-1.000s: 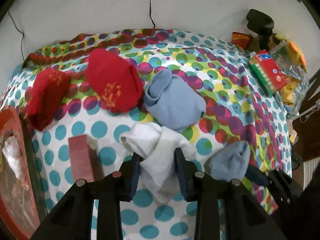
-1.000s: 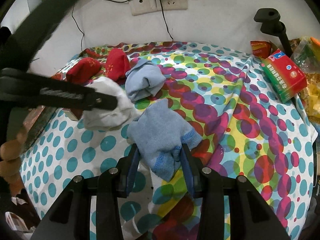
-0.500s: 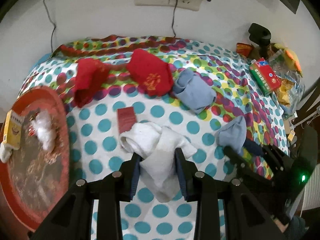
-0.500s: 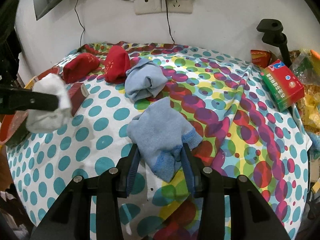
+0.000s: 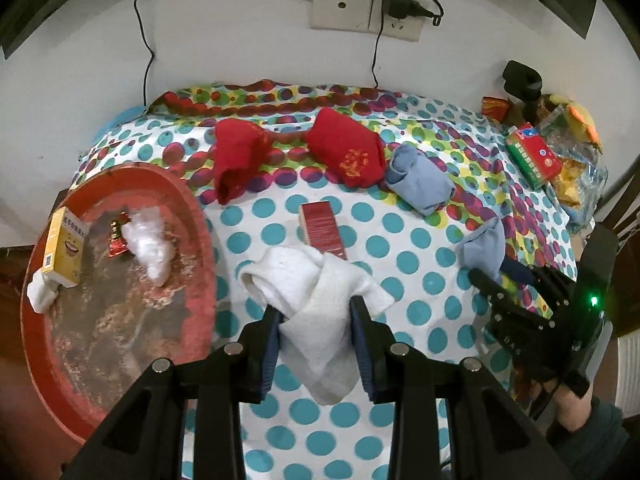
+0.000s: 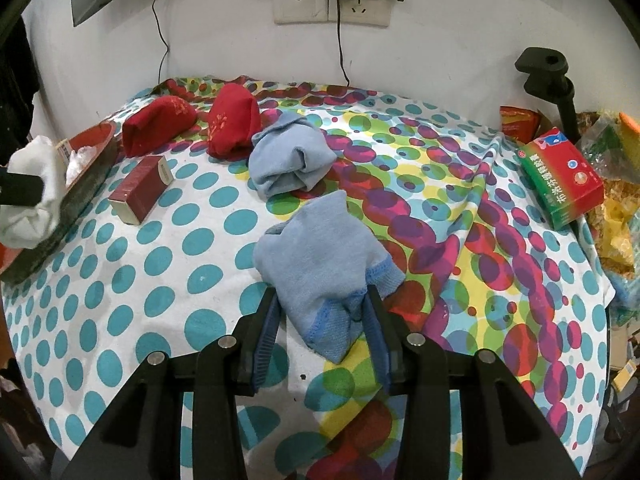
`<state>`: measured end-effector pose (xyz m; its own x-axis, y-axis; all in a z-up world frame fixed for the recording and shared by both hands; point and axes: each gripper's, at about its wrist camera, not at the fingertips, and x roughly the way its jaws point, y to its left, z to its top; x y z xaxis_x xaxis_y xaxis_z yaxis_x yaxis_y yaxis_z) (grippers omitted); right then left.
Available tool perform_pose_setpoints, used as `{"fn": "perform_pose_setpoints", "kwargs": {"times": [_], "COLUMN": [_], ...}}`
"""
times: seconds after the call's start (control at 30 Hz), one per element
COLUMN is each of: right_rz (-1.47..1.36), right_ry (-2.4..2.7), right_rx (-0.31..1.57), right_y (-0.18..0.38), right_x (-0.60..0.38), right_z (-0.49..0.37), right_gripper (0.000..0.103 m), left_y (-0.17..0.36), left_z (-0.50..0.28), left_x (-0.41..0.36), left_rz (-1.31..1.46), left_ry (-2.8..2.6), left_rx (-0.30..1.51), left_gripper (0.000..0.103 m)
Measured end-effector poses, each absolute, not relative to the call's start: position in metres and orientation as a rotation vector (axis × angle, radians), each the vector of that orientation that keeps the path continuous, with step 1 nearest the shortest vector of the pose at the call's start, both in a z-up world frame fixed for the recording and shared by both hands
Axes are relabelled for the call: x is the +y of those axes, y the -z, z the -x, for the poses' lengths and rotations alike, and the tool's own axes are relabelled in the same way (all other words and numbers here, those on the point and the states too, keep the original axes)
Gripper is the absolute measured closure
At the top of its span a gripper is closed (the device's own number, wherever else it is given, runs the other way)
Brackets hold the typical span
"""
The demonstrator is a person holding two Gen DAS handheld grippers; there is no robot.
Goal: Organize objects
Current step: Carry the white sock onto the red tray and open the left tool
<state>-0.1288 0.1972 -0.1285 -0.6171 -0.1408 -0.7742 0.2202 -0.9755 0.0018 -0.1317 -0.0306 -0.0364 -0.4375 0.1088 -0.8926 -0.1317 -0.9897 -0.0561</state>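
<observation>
Left wrist view, left gripper (image 5: 316, 340) clamped on white sock (image 5: 316, 292) beside red tray (image 5: 200, 224), right gripper (image 6: 322, 328) clamped on blue sock (image 6: 316, 264)

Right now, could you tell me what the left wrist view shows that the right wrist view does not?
Only the left wrist view shows the yellow box in the red tray. Only the right wrist view shows the blue sock clamped in the right gripper. Both show the white sock held by the left gripper and the dark red box.

White sock (image 5: 316, 304) hides part of the red box (image 5: 322, 228) (label unreadable).
</observation>
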Motion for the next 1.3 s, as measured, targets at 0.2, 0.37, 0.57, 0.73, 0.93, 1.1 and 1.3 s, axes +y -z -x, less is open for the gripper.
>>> {"fn": "perform_pose_setpoints", "kwargs": {"times": [0.2, 0.37, 0.57, 0.73, 0.93, 1.1, 1.3], "right_rz": [-1.258, -1.259, -1.259, -1.259, -1.258, -1.258, -1.258], "right_ry": [2.654, 2.654, 2.654, 2.653, 2.653, 2.654, 2.655], "right_rx": [0.143, 0.140, 0.140, 0.137, 0.134, 0.136, 0.142], "right_y": [0.128, 0.128, 0.127, 0.127, 0.128, 0.128, 0.128], "right_x": [0.197, 0.197, 0.197, 0.197, 0.197, 0.197, 0.197], "right_z": [0.129, 0.128, 0.129, 0.129, 0.129, 0.129, 0.128], "right_gripper": [0.062, 0.062, 0.062, 0.062, 0.062, 0.062, 0.062], "left_y": [0.027, 0.020, 0.013, 0.014, 0.023, 0.028, 0.028], "left_z": [0.128, 0.135, 0.143, 0.151, 0.161, 0.175, 0.196], "left_x": [-0.060, -0.089, -0.123, -0.155, -0.183, -0.200, -0.216], "left_rz": [1.576, 1.595, 1.628, 1.674, 1.722, 1.744, 1.752], "left_ry": [-2.594, -2.644, -2.704, -2.765, -2.791, -2.810, -2.810], "left_rx": [0.014, -0.017, -0.009, -0.019, -0.021, 0.042, 0.066], "left_gripper": [0.070, 0.070, 0.070, 0.070, 0.070, 0.070, 0.069]}}
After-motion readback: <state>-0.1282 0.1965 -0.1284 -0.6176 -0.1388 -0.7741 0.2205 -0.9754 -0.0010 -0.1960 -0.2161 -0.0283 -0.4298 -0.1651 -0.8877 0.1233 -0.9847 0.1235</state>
